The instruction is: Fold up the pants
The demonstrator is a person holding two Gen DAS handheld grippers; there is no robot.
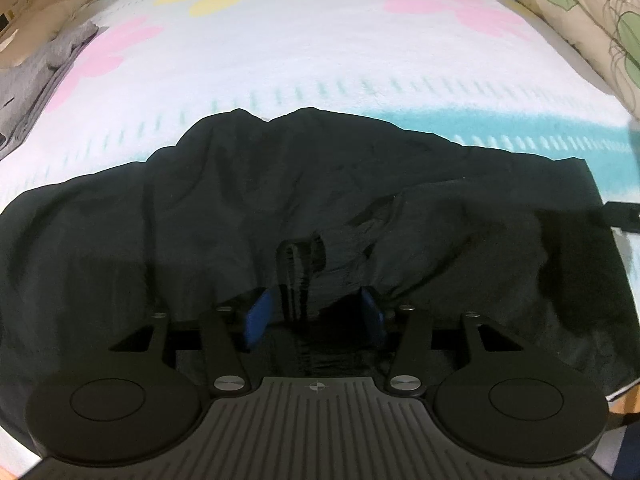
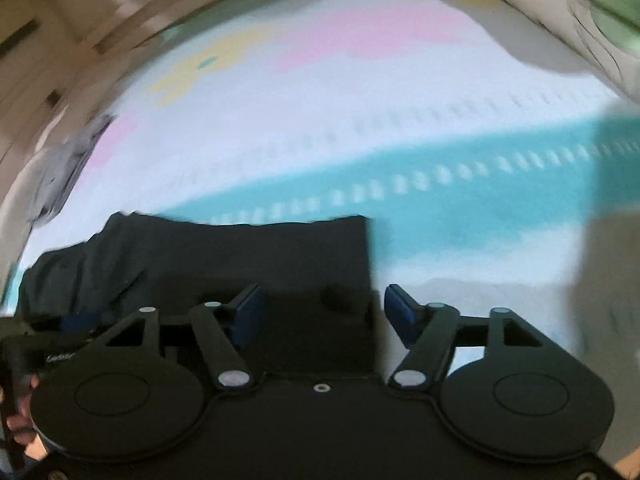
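Note:
Black pants (image 1: 280, 200) lie crumpled on a flowered bed cover (image 1: 320, 60), filling the lower half of the left wrist view. My left gripper (image 1: 314, 312) is open just above them, its blue pads (image 1: 256, 316) on either side of a raised fold of black cloth with a loop. In the blurred right wrist view the pants (image 2: 200, 256) show a straight right-hand edge. My right gripper (image 2: 320, 312) is open over that edge, one pad above the cloth and one above the cover (image 2: 440, 240).
A folded grey garment (image 1: 36, 80) lies at the left edge of the bed. A leaf-patterned pillow (image 1: 580, 12) lies at the far right. The other gripper's tip (image 1: 624, 216) shows at the right edge of the left wrist view.

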